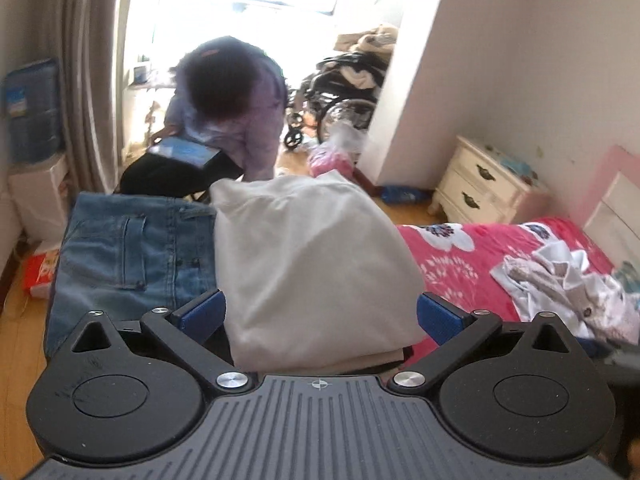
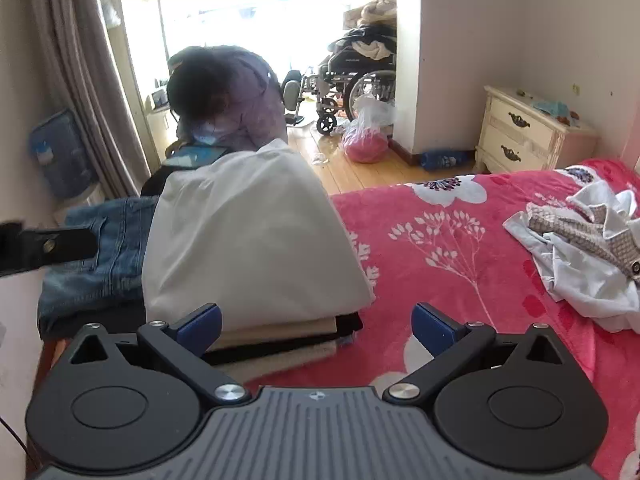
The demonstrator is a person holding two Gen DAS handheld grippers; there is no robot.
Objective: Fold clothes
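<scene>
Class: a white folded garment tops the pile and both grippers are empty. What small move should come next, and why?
Probably swing the right gripper toward the crumpled pale garment on the pink bedspread. The white folded garment already sits on the stack beside the jeans, and both sets of jaws stand open.

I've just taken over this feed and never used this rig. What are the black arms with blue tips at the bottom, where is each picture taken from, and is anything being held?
Each picture comes from a fisheye camera on a hand-held two-finger gripper, looking forward along its fingers. The black arms with blue pads are those fingers. Both the left gripper and the right gripper stand wide open and hold nothing. On the pink floral bedspread a folded white garment tops a stack of folded clothes, with folded jeans beside it. A crumpled garment lies further right, still unfolded. A person sits beyond the bed.
</scene>
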